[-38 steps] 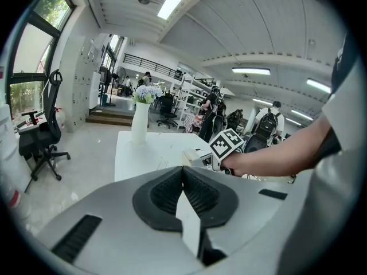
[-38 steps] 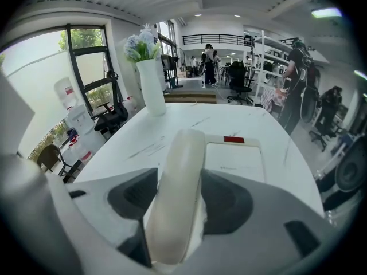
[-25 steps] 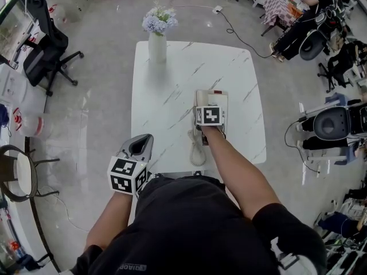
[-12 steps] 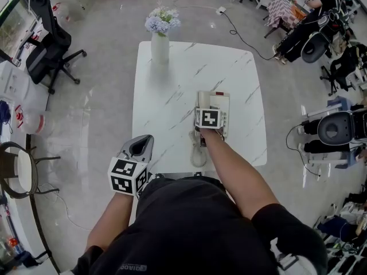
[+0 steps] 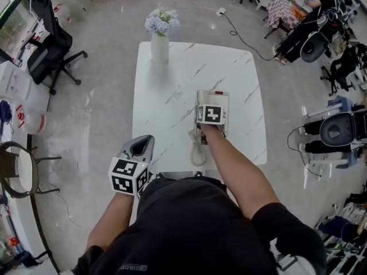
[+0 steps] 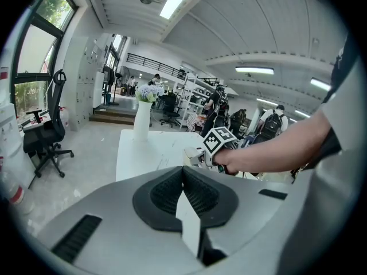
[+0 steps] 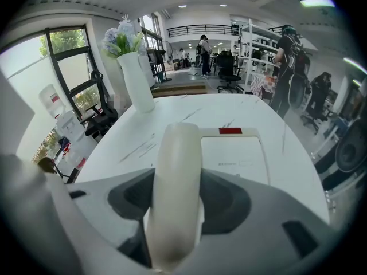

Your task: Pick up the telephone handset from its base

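A cream telephone handset [image 7: 178,193] lies in its cradle on the left side of the white base [image 7: 235,159], which stands right of centre on the marble table [image 5: 166,96]. My right gripper [image 7: 178,179] straddles the handset's middle. Its jaws are closing, and a thin gap still shows beside the handset. From the head view the right gripper [image 5: 209,114] covers most of the handset [image 5: 202,98] and base [image 5: 219,101]. A coiled cord [image 5: 196,150] trails toward the near edge. My left gripper [image 5: 139,146] hovers at the table's near left edge, shut and empty.
A white vase of pale flowers [image 5: 159,46] stands at the table's far left. Black office chairs [image 5: 49,50] sit on the floor to the left, more chairs and desks to the right. The person's torso is against the near table edge.
The right gripper has crept slightly farther over the phone. The left gripper has stayed put.
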Demonstrator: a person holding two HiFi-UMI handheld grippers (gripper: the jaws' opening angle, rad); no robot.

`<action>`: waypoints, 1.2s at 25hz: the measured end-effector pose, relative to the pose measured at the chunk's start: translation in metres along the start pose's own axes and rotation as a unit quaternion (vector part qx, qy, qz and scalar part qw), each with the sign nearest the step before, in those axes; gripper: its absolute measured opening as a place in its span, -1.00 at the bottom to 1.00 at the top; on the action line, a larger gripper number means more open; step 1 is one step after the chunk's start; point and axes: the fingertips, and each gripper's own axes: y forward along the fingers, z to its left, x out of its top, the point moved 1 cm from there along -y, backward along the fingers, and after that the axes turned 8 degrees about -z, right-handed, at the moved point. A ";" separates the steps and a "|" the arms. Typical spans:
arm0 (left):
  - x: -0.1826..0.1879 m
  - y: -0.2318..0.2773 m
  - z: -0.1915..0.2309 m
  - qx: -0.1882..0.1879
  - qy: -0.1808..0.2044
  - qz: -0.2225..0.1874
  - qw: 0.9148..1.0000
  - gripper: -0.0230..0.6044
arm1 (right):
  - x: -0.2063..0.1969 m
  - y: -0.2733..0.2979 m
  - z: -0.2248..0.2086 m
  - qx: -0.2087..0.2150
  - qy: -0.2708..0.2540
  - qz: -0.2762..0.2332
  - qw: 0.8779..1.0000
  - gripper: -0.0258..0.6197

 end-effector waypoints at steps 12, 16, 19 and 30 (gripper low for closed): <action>0.007 0.004 -0.017 -0.013 0.010 -0.001 1.000 -0.92 | 0.008 -0.020 -0.011 0.044 0.004 -0.012 0.999 -0.24; 0.011 0.009 -0.028 -0.021 0.014 0.000 1.000 -0.92 | 0.015 -0.038 -0.014 0.066 0.027 -0.029 0.997 -0.24; 0.012 0.017 -0.035 -0.028 0.020 0.001 0.999 -0.92 | 0.022 -0.057 -0.011 0.093 0.056 -0.051 0.993 -0.24; 0.028 0.045 -0.067 -0.058 0.044 -0.001 0.997 -0.92 | 0.069 -0.167 0.001 0.194 0.065 -0.171 0.964 -0.24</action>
